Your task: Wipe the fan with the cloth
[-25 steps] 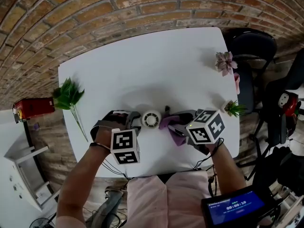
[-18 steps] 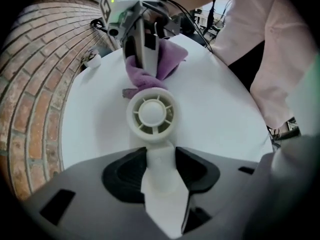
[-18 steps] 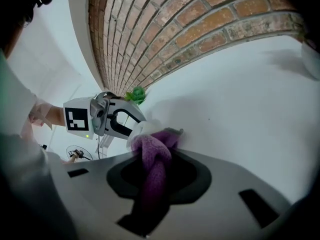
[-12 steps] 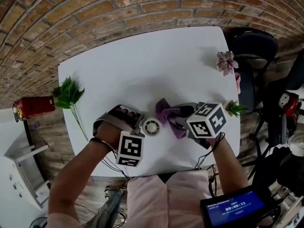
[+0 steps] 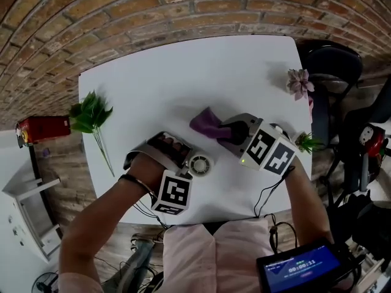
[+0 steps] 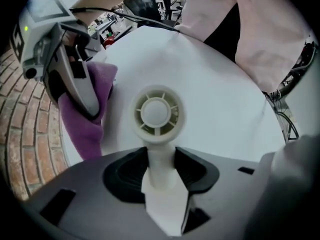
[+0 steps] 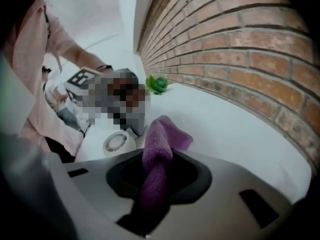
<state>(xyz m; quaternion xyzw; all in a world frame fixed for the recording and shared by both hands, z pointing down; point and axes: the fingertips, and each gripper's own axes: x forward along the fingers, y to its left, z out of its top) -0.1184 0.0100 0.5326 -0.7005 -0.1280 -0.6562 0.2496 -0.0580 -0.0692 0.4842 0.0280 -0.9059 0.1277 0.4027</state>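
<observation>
Scene: white tabletop (image 5: 183,84) seen from above, brick wall (image 5: 122,17) beyond its far edge.
Fan: small white fan (image 5: 200,163), near the front middle of the tabletop, round grille facing up toward the head camera; cannot tell if it rests on the surface or sits just above it.
Left gripper: left gripper (image 6: 160,176) clamped on the fan's white stem, jaws pressing it from both sides, round head sticking out past the jaws.
Left marker cube: cube (image 5: 173,193) sits just in front of the fan in the head view, a bare forearm behind it.
Cloth: purple cloth (image 5: 204,124), bunched, sticking out of the right gripper's jaws, off the tabletop; behind the fan in the head view, near it but not touching.
Right gripper: right gripper (image 7: 157,176) closed tight on the cloth, a fold pinched between the jaws and the free end flopping out past them; angled down toward the tabletop.
Right marker cube: cube (image 5: 269,151) to the right of the fan, well apart from it.
Left edge: green leafy sprig (image 5: 90,116) lying on the tabletop's left edge; red object (image 5: 43,129) beside it, off the tabletop.
Right edge: pink plant (image 5: 300,82) at the far right corner, small green plant (image 5: 307,142) nearer along the same edge.
Off the tabletop: black chair (image 5: 330,66) far right, lit screen (image 5: 299,267) bottom right.
</observation>
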